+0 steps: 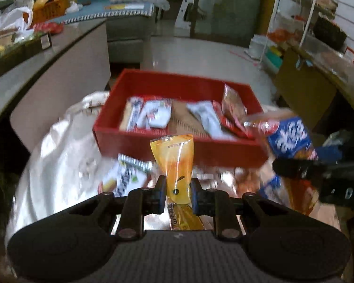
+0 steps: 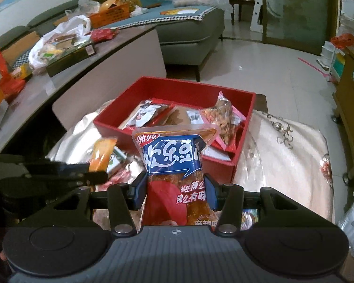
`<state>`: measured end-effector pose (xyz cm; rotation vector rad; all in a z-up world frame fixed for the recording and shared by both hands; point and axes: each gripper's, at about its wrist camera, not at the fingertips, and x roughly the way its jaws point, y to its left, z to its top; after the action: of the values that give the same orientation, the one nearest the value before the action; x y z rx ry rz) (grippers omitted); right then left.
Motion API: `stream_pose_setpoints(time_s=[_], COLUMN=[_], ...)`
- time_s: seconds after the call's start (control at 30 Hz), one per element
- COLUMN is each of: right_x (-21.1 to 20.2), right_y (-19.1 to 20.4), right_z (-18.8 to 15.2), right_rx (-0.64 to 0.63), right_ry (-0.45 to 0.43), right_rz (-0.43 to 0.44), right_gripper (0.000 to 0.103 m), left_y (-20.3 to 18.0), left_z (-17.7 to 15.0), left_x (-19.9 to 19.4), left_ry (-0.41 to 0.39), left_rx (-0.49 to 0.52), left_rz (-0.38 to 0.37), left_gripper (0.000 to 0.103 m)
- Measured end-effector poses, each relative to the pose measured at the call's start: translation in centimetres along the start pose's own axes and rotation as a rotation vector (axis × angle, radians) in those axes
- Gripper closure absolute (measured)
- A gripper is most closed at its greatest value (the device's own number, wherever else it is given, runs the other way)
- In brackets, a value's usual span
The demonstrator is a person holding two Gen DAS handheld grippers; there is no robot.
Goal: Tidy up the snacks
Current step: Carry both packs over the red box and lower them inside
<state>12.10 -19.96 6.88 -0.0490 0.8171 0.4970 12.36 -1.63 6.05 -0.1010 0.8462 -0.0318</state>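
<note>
Left wrist view: the left gripper (image 1: pixel 177 192) has its fingers clamped on a slim orange snack sachet (image 1: pixel 174 162), held above the cloth-covered counter (image 1: pixel 59 165) just short of the red box (image 1: pixel 177 89). The sachet's long axis runs away from the camera, its crimped top end pointing toward the box. Right wrist view: the right gripper (image 2: pixel 175 192) grips a wider blue-and-red snack pouch (image 2: pixel 174 160) by its sides, also lengthwise, sealed top toward the box, which already holds several packets. To do this step well, I judge each packet should be carried over the near wall, clear of it, and released flat over a bare patch, one hand at a time so the grippers do not collide
</note>
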Motion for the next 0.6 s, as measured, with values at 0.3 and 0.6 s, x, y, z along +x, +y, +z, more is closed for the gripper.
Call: stream_pose_setpoints(time_s=[0.3,0.6], right_x=[2.3,4.1], right_y=[0.6,0.9], right_z=[2.7,5.0], right_rx=[0.021,0.034], right_ry=[-0.033,-0.075], right_rz=[-0.04,-0.054], right_gripper=[0.046,0.046], left_y=[0.3,0.6], left_z=[4.3,7.2], left_x=[2.0,3.8], left_ry=[-0.078,-0.127], left_rx=[0.034,0.055], left_rz=[0.033,0.078], left_gripper=[0.087,0.087])
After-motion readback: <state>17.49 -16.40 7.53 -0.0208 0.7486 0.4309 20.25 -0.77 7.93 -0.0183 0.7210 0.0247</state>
